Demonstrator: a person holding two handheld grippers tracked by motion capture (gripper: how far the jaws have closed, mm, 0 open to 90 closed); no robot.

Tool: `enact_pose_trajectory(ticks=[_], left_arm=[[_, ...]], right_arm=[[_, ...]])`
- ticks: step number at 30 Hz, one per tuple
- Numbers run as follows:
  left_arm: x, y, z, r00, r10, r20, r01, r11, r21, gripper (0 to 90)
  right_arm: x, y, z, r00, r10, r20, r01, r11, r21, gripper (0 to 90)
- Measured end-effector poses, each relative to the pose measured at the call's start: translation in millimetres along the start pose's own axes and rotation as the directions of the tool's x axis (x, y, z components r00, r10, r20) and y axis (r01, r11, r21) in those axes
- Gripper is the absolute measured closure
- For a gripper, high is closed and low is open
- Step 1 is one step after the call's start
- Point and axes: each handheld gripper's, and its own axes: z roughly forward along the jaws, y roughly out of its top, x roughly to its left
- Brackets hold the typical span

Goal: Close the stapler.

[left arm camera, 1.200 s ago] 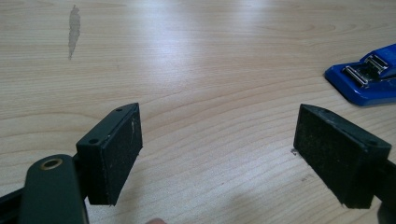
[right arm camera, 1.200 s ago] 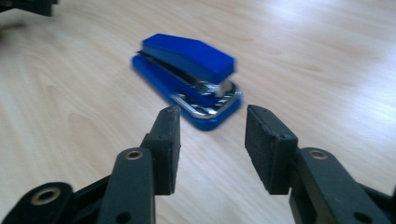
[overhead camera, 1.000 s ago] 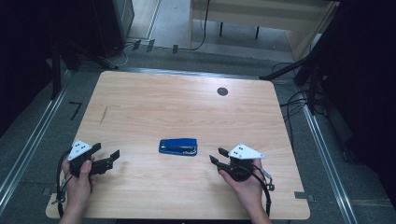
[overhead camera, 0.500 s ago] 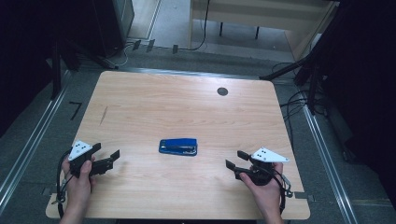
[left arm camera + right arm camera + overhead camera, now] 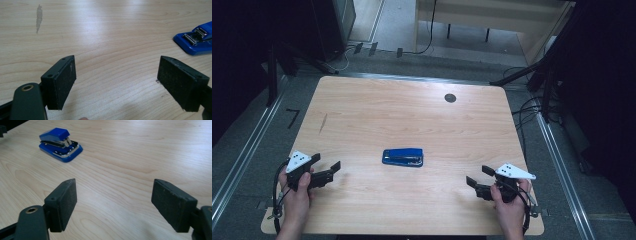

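A blue stapler (image 5: pixel 402 157) lies flat near the middle of the wooden table (image 5: pixel 412 120). My left gripper (image 5: pixel 326 166) rests open at the table's front left, well to the left of the stapler. My right gripper (image 5: pixel 481 180) is open at the front right, clear of the stapler. In the left gripper view the stapler (image 5: pixel 197 38) sits at the far right edge, beyond the open gripper (image 5: pixel 117 83). In the right gripper view the stapler (image 5: pixel 60 144) lies at the upper left, far ahead of the open gripper (image 5: pixel 115 205). Nothing is between either pair of jaws.
A small dark round mark (image 5: pixel 450 98) sits near the table's far right. A faint grey streak (image 5: pixel 323 123) marks the left side of the tabletop. Cables (image 5: pixel 527 107) and dark stands surround the table on the floor.
My right gripper has moved right and toward the table's front edge, away from the stapler. The left gripper and the stapler have stayed in place.
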Motion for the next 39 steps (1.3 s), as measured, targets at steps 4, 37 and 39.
enact_pose_trajectory(ticks=[4,37,39], left_arm=[[-1.0,-0.4,-0.5,1.0000,0.004,-0.004,-0.004,1.0000,-0.003,15.9],[-9.1,-3.3,-3.7,0.9983,0.058,-0.009,-0.059,0.9983,-0.003,14.6],[-8.4,-3.5,-3.9,0.9985,0.055,-0.006,-0.055,0.9985,-0.008,14.6]], right_arm=[[-12.8,-6.3,-12.1,0.9994,0.032,-0.013,-0.032,0.999,-0.037,17.8],[-64.0,-51.5,-80.0,0.9768,0.106,0.186,-0.076,0.984,-0.159,0.0],[-64.6,-52.4,-80.3,0.9756,0.104,0.193,-0.075,0.985,-0.155,0.0]])
